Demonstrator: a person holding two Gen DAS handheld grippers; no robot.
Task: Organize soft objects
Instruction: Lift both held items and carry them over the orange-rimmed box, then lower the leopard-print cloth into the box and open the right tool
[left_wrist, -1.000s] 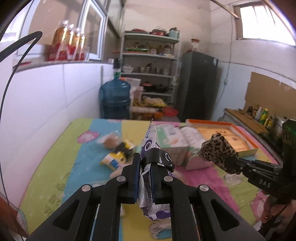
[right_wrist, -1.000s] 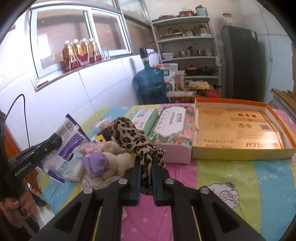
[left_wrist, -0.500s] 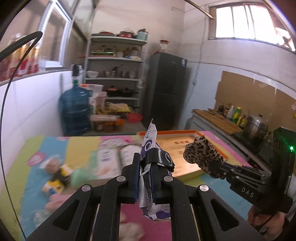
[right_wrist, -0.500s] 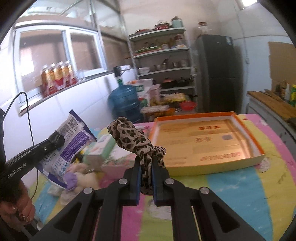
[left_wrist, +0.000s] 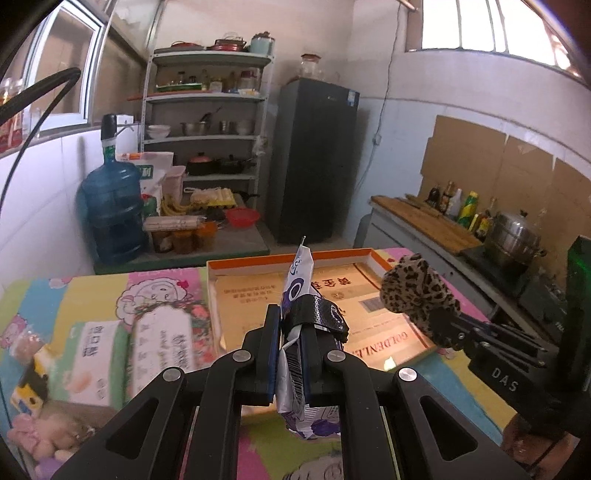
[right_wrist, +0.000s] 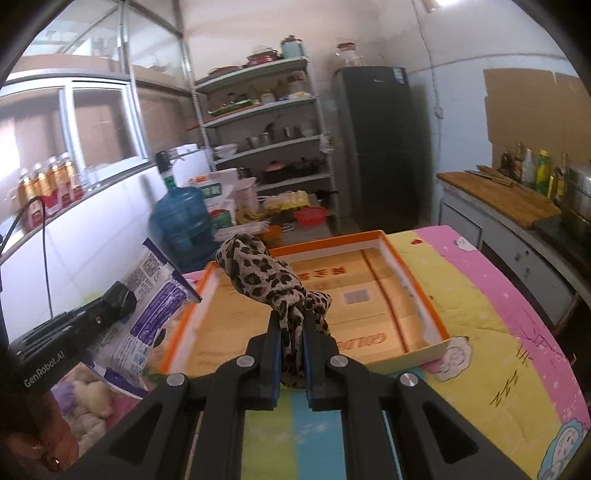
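1. Left wrist view, lower left of the frame: plush toys (left_wrist: 40, 435) lie on the desk (left_wrist: 92, 295), with two boxes (left_wrist: 147, 350) just right of them.
2. Centre: the left tool (left_wrist: 290, 354) is clamped on a white-and-purple packet (left_wrist: 295, 369), held upright over the desk.
3. Behind it lies an orange-rimmed tray (left_wrist: 288, 256).
4. Right: the right tool (right_wrist: 293, 354) pinches a leopard cloth (right_wrist: 266, 277), raised above the tray's near edge.
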